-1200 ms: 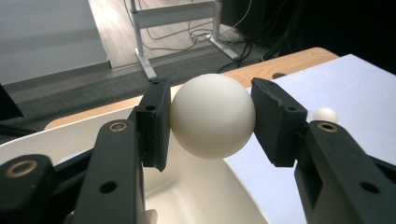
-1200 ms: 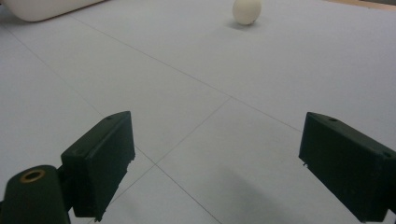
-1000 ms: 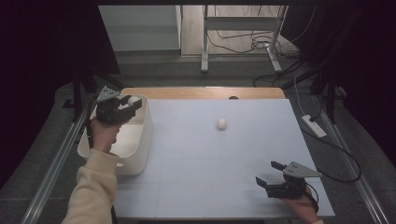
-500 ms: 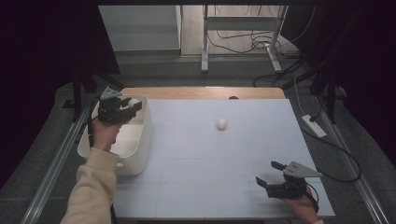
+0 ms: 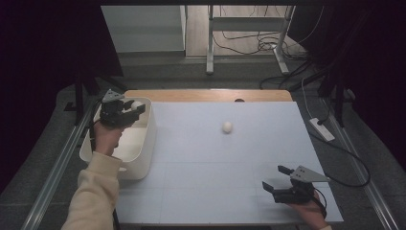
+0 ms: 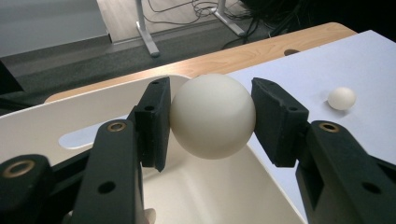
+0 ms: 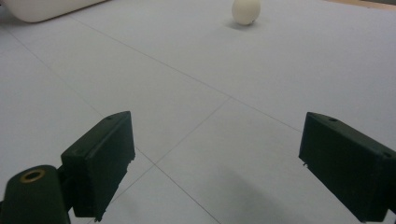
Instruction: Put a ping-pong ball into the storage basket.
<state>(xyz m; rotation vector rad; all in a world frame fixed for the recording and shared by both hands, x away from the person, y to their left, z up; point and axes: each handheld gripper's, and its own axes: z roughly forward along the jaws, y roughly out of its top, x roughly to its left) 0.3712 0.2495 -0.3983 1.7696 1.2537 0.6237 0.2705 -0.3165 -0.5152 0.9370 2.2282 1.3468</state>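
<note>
My left gripper (image 5: 135, 106) is shut on a white ball (image 5: 137, 104) and holds it above the far end of a white bin (image 5: 151, 140). In the left gripper view both black pads press the sides of the ball (image 6: 212, 116), with the bin's inside (image 6: 70, 122) below it. A second, smaller-looking white ball (image 5: 227, 127) lies loose on the white table sheet, also in view from the left gripper (image 6: 341, 98) and the right gripper (image 7: 246, 10). My right gripper (image 5: 274, 177) rests open near the front right corner, nothing between its jaws (image 7: 215, 158).
The white sheet (image 5: 215, 163) covers the table, with a wooden strip (image 5: 206, 95) along the far edge. A power strip (image 5: 321, 129) and cables lie on the floor to the right. A corner of the bin (image 7: 42, 9) sits far left of the right gripper.
</note>
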